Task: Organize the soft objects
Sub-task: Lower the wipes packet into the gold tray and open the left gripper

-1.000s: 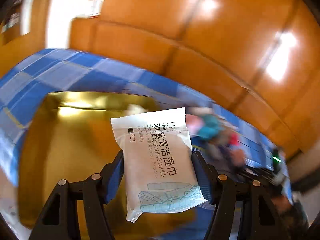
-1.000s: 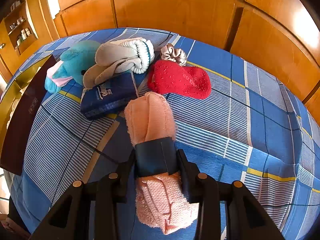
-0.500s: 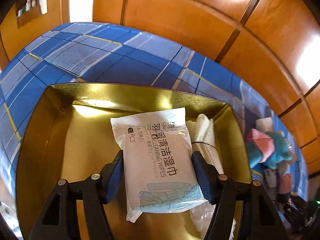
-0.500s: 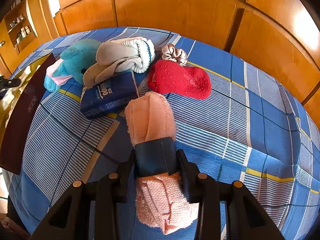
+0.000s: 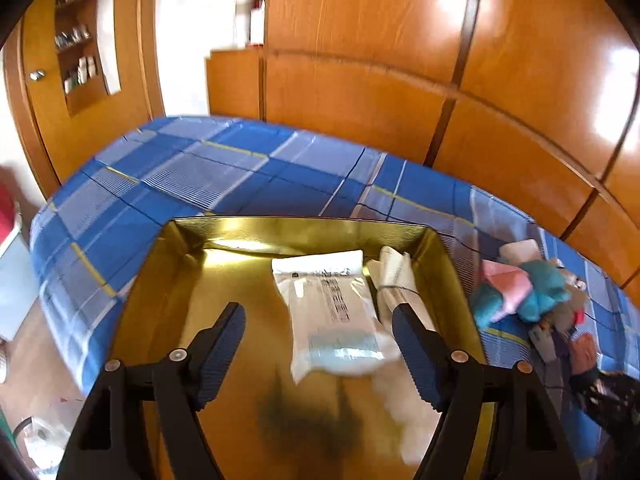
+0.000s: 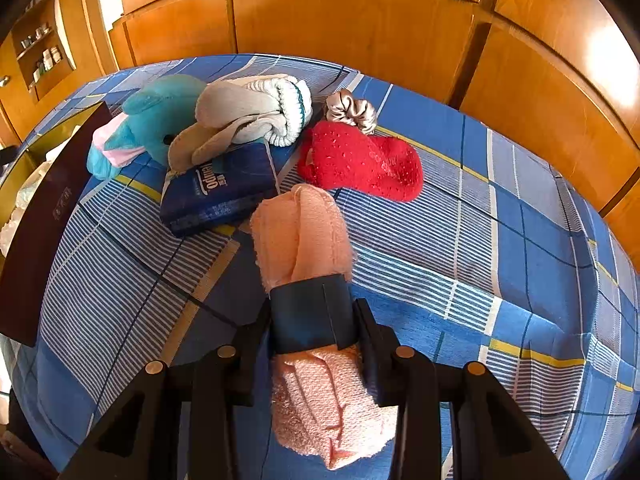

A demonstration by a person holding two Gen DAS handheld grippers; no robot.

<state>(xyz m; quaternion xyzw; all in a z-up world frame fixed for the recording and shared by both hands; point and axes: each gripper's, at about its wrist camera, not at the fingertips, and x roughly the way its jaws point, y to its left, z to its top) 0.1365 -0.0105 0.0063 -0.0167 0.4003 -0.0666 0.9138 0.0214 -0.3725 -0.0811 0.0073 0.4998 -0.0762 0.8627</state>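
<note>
Right wrist view: hand-held gripper (image 6: 312, 332) clenching pink towel (image 6: 304, 236) over blue plaid bedspread (image 6: 500, 248), wooden wardrobe (image 6: 360, 20) behind.

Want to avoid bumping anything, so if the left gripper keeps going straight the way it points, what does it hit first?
Most likely the white wipes pack, lying in the gold box ahead of the opening left gripper, no longer between its pads. Depth is unclear; it might meet the box floor first.

Left tool (image 5: 318, 334) and right tool (image 6: 310, 334), black angular arms, ribbed dark-blue pads, brass-coloured screws
</note>
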